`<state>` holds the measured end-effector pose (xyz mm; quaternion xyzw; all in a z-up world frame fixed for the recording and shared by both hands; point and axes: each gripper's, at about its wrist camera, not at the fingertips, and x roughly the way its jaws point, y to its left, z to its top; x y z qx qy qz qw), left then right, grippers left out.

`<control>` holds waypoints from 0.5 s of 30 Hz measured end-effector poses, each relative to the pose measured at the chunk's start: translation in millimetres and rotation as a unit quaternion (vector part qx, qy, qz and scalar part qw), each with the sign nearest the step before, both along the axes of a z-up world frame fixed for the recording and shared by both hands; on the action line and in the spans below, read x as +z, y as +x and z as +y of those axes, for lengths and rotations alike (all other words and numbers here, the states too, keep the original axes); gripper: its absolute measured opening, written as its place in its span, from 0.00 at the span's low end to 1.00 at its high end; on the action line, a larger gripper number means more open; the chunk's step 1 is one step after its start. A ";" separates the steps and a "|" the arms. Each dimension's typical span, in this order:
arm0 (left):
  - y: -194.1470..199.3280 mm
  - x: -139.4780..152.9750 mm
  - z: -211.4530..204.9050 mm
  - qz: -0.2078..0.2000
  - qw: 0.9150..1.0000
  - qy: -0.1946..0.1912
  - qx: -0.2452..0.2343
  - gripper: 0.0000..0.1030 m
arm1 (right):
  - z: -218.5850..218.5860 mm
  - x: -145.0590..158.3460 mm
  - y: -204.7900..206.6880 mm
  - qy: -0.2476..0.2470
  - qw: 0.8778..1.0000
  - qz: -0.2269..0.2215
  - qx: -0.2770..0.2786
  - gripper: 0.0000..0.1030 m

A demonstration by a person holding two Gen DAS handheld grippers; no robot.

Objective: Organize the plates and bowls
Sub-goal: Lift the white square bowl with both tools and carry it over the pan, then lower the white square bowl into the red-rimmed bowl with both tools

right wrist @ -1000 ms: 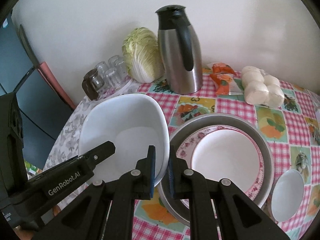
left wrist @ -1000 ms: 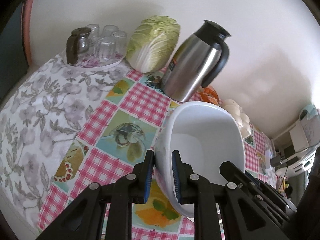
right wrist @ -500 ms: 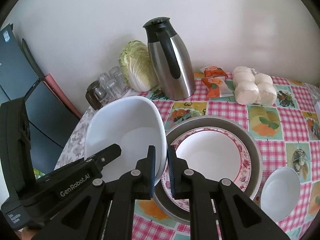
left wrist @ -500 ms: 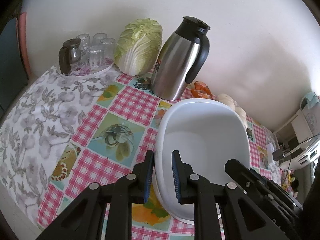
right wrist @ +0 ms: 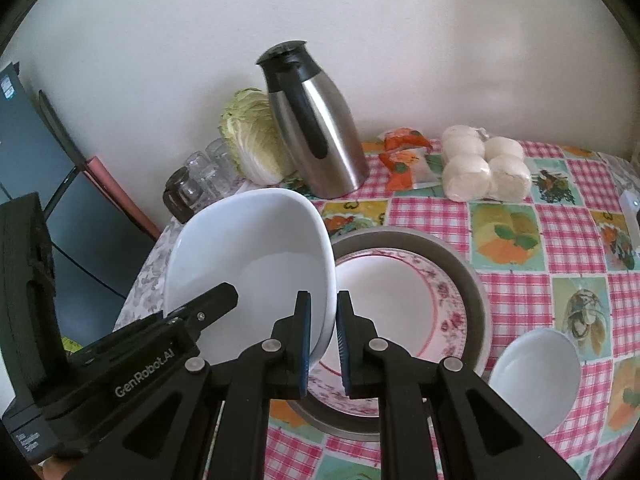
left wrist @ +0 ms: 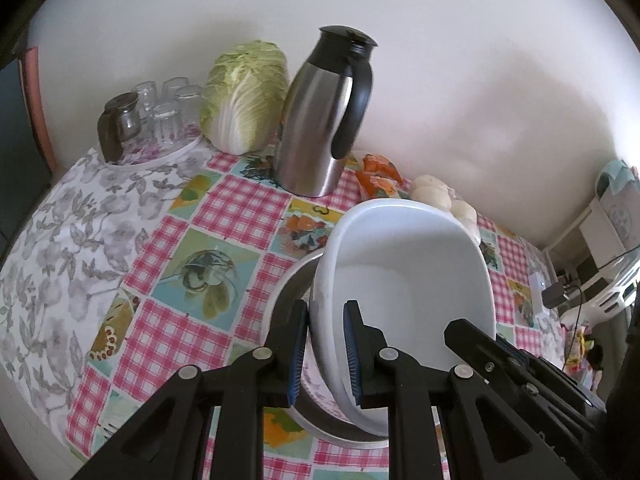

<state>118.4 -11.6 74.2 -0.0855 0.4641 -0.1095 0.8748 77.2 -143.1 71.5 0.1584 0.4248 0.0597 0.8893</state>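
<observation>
Both grippers hold one large white bowl (left wrist: 404, 280) by its rim, above the table. My left gripper (left wrist: 323, 354) is shut on its left rim; my right gripper (right wrist: 322, 338) is shut on its right rim (right wrist: 256, 264). Below and to the right lies a grey metal plate (right wrist: 474, 280) with a white floral-rimmed plate (right wrist: 444, 300) stacked in it. The white bowl hangs over their left edge. A small white bowl (right wrist: 536, 376) sits on the cloth at the right.
A steel thermos jug (right wrist: 316, 140), a cabbage (right wrist: 252, 136) and a tray of upturned glasses (left wrist: 156, 116) stand along the back wall. Orange snack packets (right wrist: 404, 156) and white buns (right wrist: 484, 168) lie at the back right. The checked tablecloth (left wrist: 224, 216) covers the table.
Both grippers have carried the large white bowl rightward, until it hangs over the left edge of the stacked plates. Both grips are unchanged.
</observation>
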 end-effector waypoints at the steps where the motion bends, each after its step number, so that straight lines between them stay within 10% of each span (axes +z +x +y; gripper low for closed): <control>1: 0.0 -0.1 -3.2 0.001 1.000 0.001 -0.001 0.19 | -2.7 -0.1 -0.7 0.001 1.000 0.000 -0.002 0.14; 15: -1.7 -1.4 -42.5 0.007 1.000 0.001 -0.026 0.19 | -42.9 4.0 -7.8 0.014 0.999 0.003 -0.032 0.15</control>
